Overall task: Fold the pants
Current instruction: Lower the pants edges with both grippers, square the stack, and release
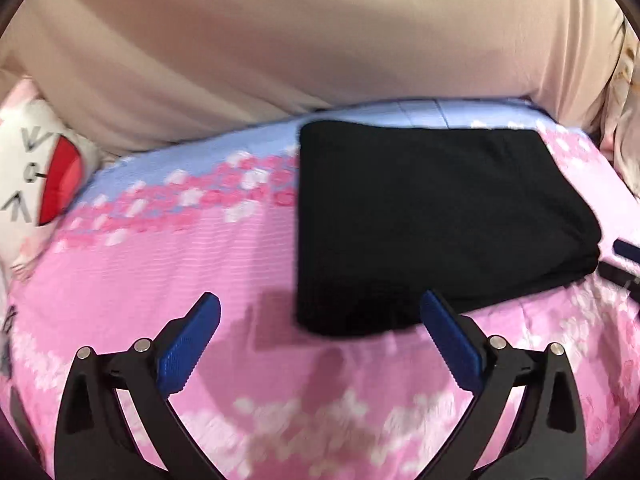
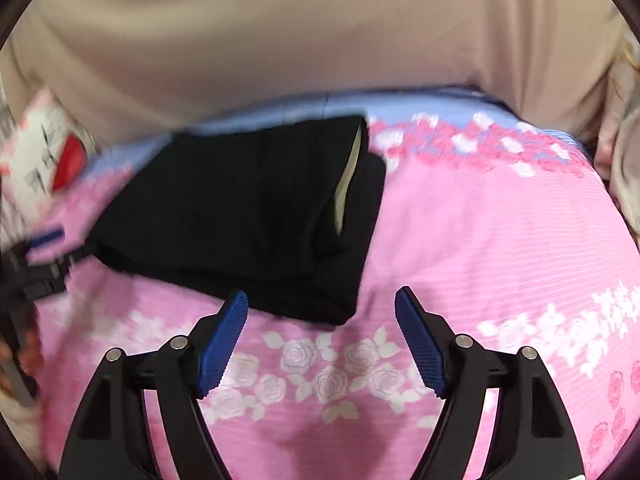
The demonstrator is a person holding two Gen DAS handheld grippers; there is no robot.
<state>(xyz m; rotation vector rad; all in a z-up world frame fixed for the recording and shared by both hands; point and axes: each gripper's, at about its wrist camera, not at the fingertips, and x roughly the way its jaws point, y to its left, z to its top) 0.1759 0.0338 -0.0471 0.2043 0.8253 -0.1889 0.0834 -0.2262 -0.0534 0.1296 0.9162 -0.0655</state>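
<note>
The black pants [image 1: 432, 220] lie folded into a compact rectangle on the pink flowered bedspread [image 1: 200, 264]. In the right wrist view the pants [image 2: 240, 216] lie ahead and to the left, with a pale inner lining showing at the top fold. My left gripper [image 1: 320, 308] is open and empty, hovering just before the pants' near edge. My right gripper [image 2: 320, 304] is open and empty, just right of the pants' near corner. The right gripper's tip also shows at the right edge of the left wrist view [image 1: 624, 260].
A beige curtain or headboard [image 1: 320, 40] rises behind the bed. A white plush pillow with a red mark [image 1: 44, 180] lies at the left. The bedspread [image 2: 480, 240] stretches out to the right of the pants.
</note>
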